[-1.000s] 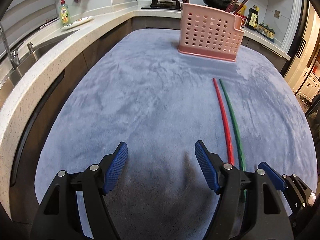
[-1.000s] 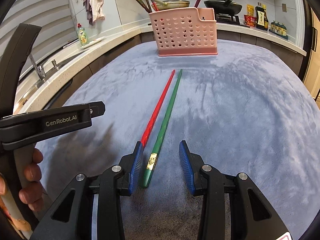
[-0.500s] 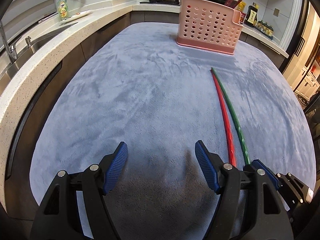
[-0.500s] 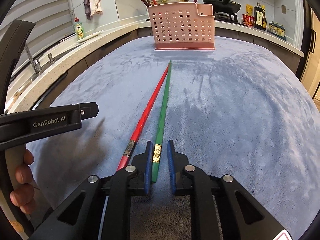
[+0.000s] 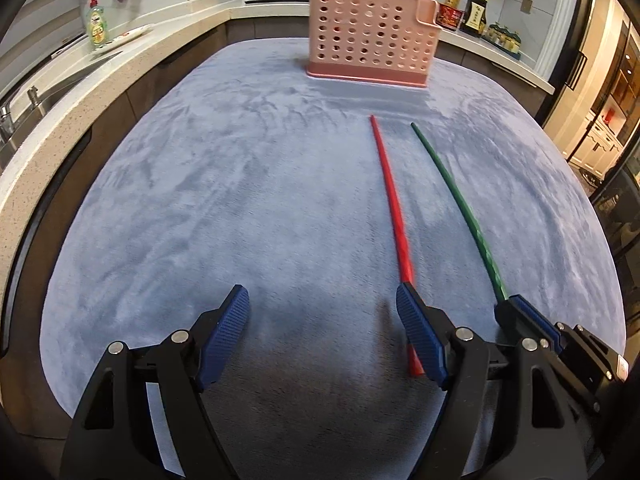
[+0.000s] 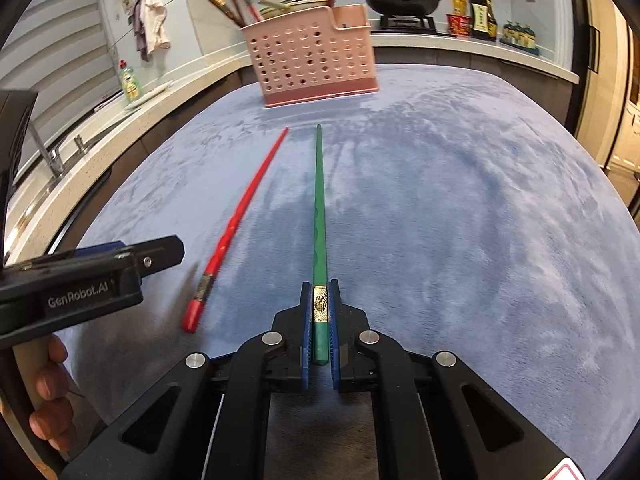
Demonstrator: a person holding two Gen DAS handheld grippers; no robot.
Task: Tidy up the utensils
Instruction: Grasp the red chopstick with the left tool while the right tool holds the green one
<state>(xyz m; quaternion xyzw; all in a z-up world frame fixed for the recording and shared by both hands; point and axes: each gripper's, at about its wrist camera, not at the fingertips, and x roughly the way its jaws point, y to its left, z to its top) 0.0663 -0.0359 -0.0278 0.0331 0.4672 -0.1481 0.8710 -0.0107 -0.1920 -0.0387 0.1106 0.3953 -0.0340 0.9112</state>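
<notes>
My right gripper (image 6: 320,300) is shut on the thick end of a green chopstick (image 6: 319,208), which points forward toward a pink perforated utensil holder (image 6: 316,60) holding several chopsticks. A red chopstick (image 6: 236,224) lies on the blue mat to its left. In the left wrist view, my left gripper (image 5: 322,312) is open and empty over the mat, its right finger just over the red chopstick's (image 5: 394,208) near end. The green chopstick (image 5: 460,204) and the right gripper (image 5: 520,312) show to the right. The holder (image 5: 368,32) stands at the far edge.
A blue fleece mat (image 5: 240,200) covers the table. A counter with a sink (image 6: 52,160) and a green dish-soap bottle (image 5: 96,24) runs along the left. A stove with pans (image 6: 404,0) and sauce bottles (image 6: 480,16) is behind the holder.
My right gripper has closed on the green chopstick and lifted its near end, swinging it away from the red one. My left gripper has moved right, toward the red chopstick.
</notes>
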